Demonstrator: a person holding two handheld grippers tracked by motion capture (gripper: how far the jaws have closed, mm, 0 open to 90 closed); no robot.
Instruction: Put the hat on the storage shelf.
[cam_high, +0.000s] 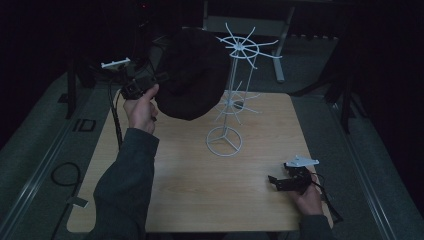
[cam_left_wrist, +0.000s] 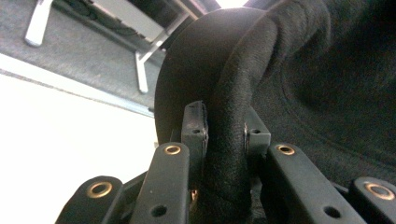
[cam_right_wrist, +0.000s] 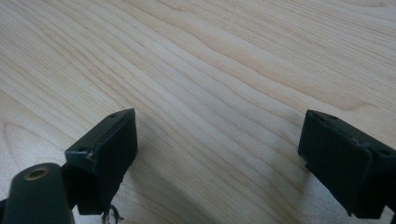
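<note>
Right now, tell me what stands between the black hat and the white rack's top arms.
Nothing visible does. The left hand-held gripper holds the black hat by its brim, raised just left of the white rack; its top arms are bare.

The left forearm, in a dark sleeve, rises from the bottom edge of the high view and slants up and slightly right. The left hand (cam_high: 141, 111) is raised above the bench's far left part, thumb up, wrapped around the left hand-held gripper (cam_high: 145, 82). In the left gripper view its jaws stand close together, the pads (cam_left_wrist: 195, 125) pressing from both sides on a thick fold of black fabric. The right hand (cam_high: 308, 196) rests low at the near right, holding the right hand-held gripper (cam_high: 286, 181), which points left along the surface. In the right gripper view its pads (cam_right_wrist: 108, 148) stand wide apart with nothing between them.
</note>
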